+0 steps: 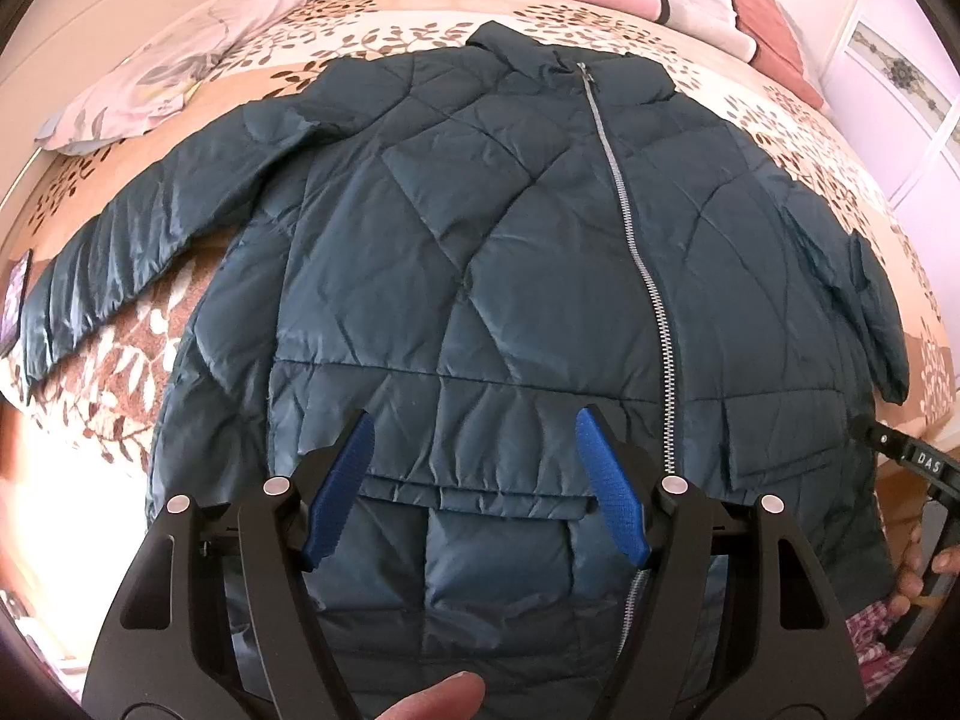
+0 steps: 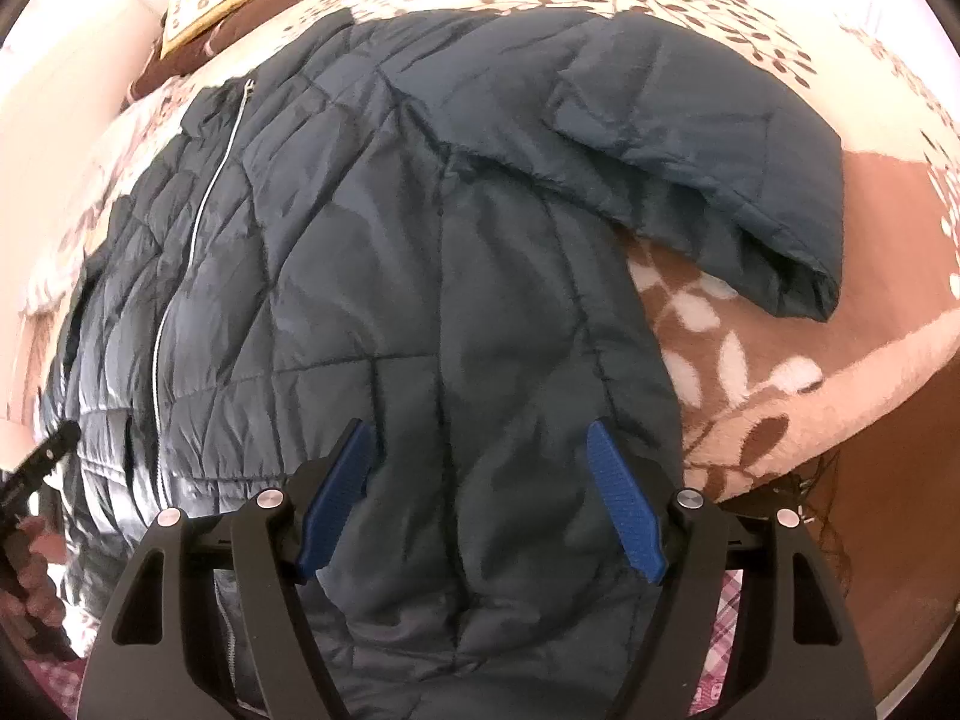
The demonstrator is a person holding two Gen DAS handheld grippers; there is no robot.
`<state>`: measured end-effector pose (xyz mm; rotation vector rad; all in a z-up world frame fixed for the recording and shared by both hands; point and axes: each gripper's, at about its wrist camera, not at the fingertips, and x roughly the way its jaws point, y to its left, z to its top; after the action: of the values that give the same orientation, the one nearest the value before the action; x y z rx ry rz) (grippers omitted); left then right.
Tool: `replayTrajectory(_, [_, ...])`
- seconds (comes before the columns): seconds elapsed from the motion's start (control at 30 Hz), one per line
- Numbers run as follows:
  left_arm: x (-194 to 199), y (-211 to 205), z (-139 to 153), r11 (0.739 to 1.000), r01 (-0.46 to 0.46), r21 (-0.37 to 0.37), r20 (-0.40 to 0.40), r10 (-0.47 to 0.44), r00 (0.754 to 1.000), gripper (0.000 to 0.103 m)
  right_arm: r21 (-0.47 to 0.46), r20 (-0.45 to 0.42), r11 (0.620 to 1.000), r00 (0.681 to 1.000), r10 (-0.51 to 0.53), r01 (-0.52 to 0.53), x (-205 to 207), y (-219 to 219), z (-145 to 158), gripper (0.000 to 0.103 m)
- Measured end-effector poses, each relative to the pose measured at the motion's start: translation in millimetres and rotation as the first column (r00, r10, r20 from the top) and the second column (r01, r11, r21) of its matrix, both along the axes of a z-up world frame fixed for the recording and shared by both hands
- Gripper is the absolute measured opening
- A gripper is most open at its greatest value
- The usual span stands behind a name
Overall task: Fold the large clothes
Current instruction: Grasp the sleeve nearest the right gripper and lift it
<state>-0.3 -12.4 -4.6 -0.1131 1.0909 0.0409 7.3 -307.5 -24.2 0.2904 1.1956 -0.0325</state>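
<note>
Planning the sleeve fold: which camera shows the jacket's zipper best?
The left wrist view: the zipper runs nearly its whole length from the collar down past the open left gripper. The right wrist view shows only a thin, foreshortened zipper line at its left side, away from the open right gripper.

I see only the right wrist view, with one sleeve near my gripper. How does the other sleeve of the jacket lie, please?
Observer: The other sleeve lies stretched out on the bed, away from the body of the jacket, not folded in.
Operator: Does the left gripper hold the hem?
Observer: No. The left gripper is open over the lower front and holds nothing. The zipper runs just outside its right finger.
Operator: Is anything else on the bed on that side?
Observer: Yes, a pale cloth lies beyond that sleeve.
</note>
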Motion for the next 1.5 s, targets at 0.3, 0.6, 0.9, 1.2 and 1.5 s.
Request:
replayTrajectory(0.3, [2.5, -1.3, -1.8, 1.0, 0.016, 0.004, -0.013, -0.015, 1.0, 0.07, 0.011, 0.066, 0.992, 0.99, -0.125, 0.124, -4.9, -42.7, 16.0, 0.073])
replayTrajectory(0.6, [4.0, -5.2, -4.1, 0.999, 0.029, 0.015, -0.026, -0.029, 0.999, 0.07, -0.074, 0.173, 0.971, 0.962, -0.212, 0.228, -5.2, -100.2, 43.3, 0.073])
replayTrajectory(0.9, [4.5, -8.7, -5.7, 0.999, 0.032, 0.033, -0.039, -0.031, 0.999, 0.07, -0.282, 0.168, 0.949, 0.981, -0.093, 0.139, 20.8, -105.7, 32.9, 0.077])
replayTrajectory(1.2, [4.8, -12.2, -5.6, 0.998, 0.044, 0.055, -0.05, -0.041, 0.998, 0.07, -0.414, 0.095, 0.91, 0.995, 0.027, 0.015, 47.2, -90.4, 3.0, 0.077])
replayTrajectory(1.5, [5.2, -14.5, -4.9, 0.996, 0.057, 0.063, -0.053, -0.054, 0.997, 0.07, -0.299, 0.123, 0.951, 0.991, -0.044, 0.08, 45.4, -115.3, -0.9, 0.038])
